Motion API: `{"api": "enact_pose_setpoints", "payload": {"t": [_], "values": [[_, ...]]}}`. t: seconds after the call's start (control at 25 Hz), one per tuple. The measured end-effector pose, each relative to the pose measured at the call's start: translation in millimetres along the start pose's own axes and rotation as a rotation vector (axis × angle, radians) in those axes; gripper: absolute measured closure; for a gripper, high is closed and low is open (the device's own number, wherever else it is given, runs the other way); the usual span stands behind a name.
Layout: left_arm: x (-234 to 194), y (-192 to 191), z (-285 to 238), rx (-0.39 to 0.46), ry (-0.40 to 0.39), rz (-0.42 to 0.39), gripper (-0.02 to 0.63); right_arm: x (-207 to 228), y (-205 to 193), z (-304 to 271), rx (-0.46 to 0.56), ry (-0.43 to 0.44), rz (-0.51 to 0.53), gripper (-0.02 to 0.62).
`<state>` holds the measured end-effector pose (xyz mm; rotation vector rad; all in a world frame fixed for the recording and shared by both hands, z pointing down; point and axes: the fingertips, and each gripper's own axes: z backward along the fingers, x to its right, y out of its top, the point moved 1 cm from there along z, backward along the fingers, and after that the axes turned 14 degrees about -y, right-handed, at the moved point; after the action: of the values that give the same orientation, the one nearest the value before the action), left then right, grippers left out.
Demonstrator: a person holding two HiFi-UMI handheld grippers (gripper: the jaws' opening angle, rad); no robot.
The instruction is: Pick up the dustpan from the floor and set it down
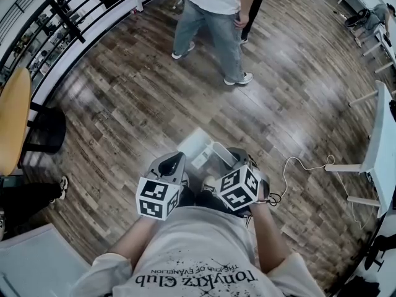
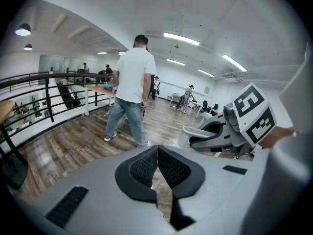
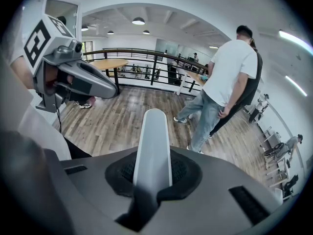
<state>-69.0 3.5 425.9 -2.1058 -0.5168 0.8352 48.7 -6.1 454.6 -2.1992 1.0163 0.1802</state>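
The dustpan point(image 1: 207, 150) is white and hangs in front of me between the two grippers, above the wood floor. My right gripper point(image 3: 152, 173) is shut on its long white handle point(image 3: 152, 146), which sticks out past the dark pads. In the head view the right gripper point(image 1: 238, 158) is just right of the pan. My left gripper point(image 2: 157, 166) is shut, its pads meeting with nothing between them, and it sits just left of the pan point(image 1: 175, 161). From the left gripper view the right gripper point(image 2: 230, 131) and the white handle point(image 2: 190, 131) show at the right.
A person in a white T-shirt and jeans point(image 1: 213, 30) stands on the floor ahead. A black railing point(image 1: 55, 23) curves along the left, with a wooden table point(image 1: 12, 119) below it. At the right stands a white desk point(image 1: 380, 135), and a cable point(image 1: 297, 166) lies on the floor.
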Motion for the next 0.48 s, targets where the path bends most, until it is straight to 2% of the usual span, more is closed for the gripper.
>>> {"api": "enact_pose_setpoints", "payload": {"t": [0.48], "values": [[-14,8,-11,-0.013,-0.002,0.004,0.583,7,0,-28,-0.010,0.003,-0.001,0.529]]}}
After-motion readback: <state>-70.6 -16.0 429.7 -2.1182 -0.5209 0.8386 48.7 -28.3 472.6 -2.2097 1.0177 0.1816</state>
